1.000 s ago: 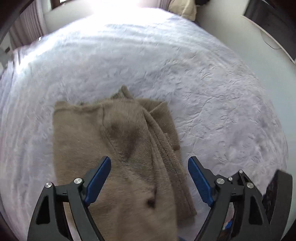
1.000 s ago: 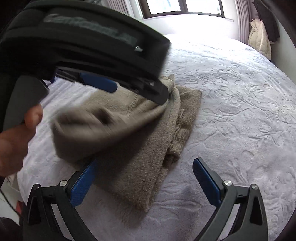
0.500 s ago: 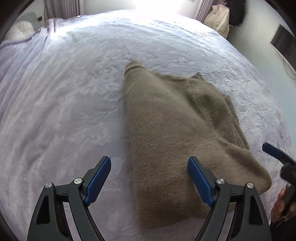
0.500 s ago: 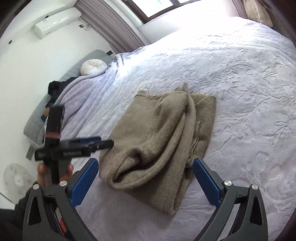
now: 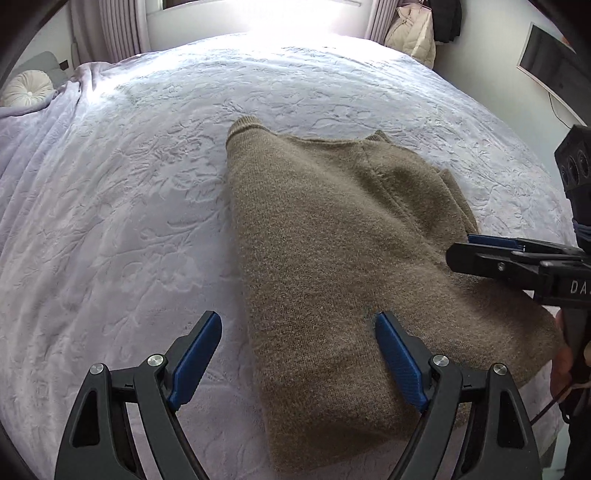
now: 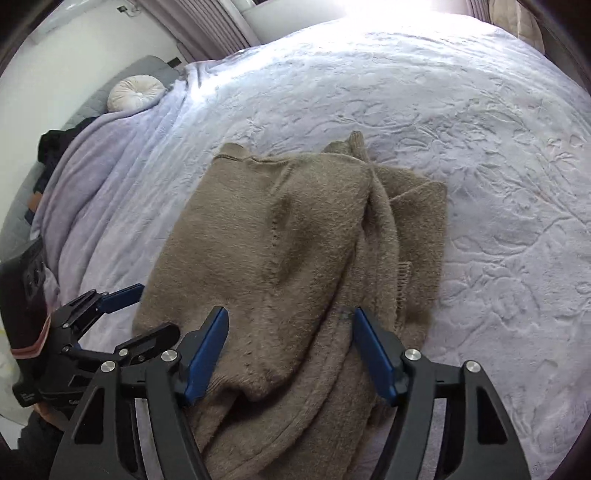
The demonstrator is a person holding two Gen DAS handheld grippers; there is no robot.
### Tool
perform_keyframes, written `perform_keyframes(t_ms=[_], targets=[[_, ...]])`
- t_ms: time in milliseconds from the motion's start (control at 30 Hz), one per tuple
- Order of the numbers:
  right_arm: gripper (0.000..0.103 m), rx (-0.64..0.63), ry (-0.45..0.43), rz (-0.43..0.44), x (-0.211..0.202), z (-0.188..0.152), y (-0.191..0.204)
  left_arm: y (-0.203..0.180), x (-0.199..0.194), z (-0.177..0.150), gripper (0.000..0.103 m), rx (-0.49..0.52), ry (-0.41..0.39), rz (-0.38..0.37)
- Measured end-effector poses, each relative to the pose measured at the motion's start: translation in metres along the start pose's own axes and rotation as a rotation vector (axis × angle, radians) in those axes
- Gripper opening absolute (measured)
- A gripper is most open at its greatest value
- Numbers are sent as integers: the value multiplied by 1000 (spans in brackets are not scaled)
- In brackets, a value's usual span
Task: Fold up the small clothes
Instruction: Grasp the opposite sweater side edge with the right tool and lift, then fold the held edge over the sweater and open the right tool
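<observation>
A brown fuzzy knit garment lies folded on the lilac bedspread; it also shows in the right wrist view. My left gripper is open and empty, low over the garment's near left edge. My right gripper is open and empty, low over the garment's near end, with bunched folds between its blue pads. Each gripper shows in the other's view: the right one at the garment's right side, the left one at its left side.
A round white cushion and dark items lie at the bed's far left. Curtains and a bright window stand behind the bed. A pale jacket hangs at back right. A wall screen is on the right.
The left gripper has swung off the garment top to its left side. The right gripper has come down close over the near end and its jaws have narrowed a little. The garment lies flatter.
</observation>
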State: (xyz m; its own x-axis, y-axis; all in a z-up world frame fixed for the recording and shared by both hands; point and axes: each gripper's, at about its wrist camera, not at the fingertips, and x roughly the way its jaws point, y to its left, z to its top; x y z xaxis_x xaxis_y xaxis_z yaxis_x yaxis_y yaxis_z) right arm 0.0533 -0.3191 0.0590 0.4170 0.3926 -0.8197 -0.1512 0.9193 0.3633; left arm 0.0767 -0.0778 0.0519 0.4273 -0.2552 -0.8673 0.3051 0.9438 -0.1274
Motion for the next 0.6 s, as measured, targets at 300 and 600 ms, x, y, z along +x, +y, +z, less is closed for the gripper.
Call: perform_keyframes(t_ms=[300, 600], targets=[[20, -40, 24, 4, 36, 27, 12, -5, 16, 5, 100, -68, 20, -38], [23, -86, -53, -44, -2, 33, 0, -57, 14, 26, 100, 94, 16, 16]])
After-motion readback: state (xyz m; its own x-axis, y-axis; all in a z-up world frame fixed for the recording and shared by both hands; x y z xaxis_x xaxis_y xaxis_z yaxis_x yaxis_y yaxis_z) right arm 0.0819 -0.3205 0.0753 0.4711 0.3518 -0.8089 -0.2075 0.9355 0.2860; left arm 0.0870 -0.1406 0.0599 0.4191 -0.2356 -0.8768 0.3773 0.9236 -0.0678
